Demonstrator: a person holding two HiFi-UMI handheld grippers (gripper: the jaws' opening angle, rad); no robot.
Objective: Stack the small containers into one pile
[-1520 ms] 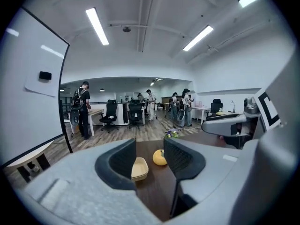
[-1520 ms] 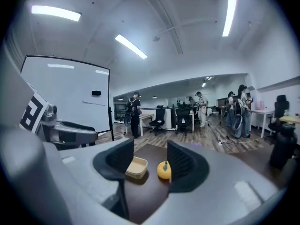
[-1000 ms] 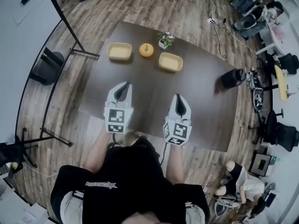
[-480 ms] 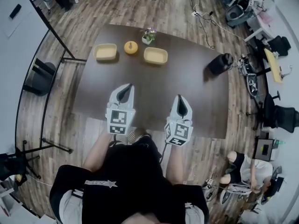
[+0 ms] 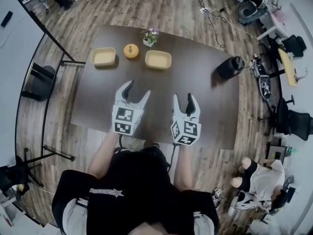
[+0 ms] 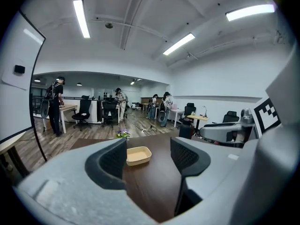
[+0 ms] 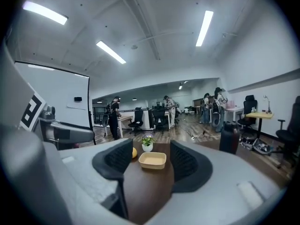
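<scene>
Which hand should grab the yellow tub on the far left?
Probably left. The left gripper, jaws just opened with nothing between, sits nearer that yellow tub; the right gripper, likewise just opened and empty, would reach across.

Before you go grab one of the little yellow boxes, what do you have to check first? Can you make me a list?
1. Left tool open: ok. Its jaws have just been opening, with nothing held between them.
2. Right tool open: ok. Its jaws have also just been opening, and it holds nothing.
3. Both containers in sight: ok. The left container and right container sit apart on the table.
4. Containers look empty: ok.
5. Gap between the containers free: not ok. An orange round thing sits there, with a flower pot close by.
6. Way from tools to containers: ok, only bare table.
</scene>
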